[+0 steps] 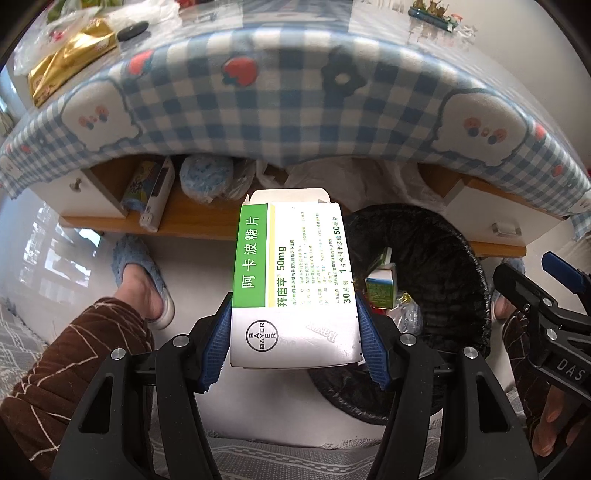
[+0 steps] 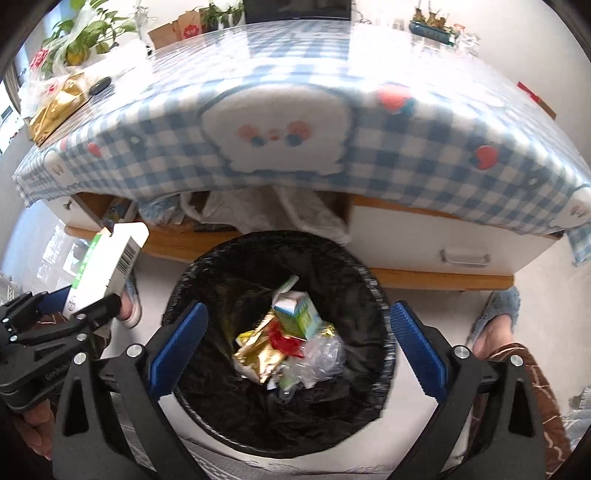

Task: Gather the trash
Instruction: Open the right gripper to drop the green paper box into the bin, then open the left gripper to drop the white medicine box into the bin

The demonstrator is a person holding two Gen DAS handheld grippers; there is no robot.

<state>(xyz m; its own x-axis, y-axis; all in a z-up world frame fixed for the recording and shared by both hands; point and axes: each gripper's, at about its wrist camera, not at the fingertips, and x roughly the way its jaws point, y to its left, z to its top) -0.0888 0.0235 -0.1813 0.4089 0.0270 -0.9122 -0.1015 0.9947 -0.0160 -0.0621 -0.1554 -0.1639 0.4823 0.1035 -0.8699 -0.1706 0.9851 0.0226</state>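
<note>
My left gripper (image 1: 293,334) is shut on a white and green medicine box (image 1: 291,280), held above the floor just left of a black-lined trash bin (image 1: 443,266). In the right wrist view the box (image 2: 107,266) and the left gripper (image 2: 70,314) show at the left of the bin (image 2: 207,269). My right gripper (image 2: 295,343) is open and empty, directly above the bin. Inside the bin lie a small green carton (image 2: 299,314), gold wrappers (image 2: 258,354) and clear plastic (image 2: 317,358).
A table with a blue checked cloth (image 2: 295,92) stands behind the bin, with a gold packet (image 2: 55,107) and plants (image 2: 85,33) at its far left. A shelf with items (image 1: 177,199) and white drawers (image 2: 443,240) sit under it. Slippered feet (image 1: 144,273) stand beside the bin.
</note>
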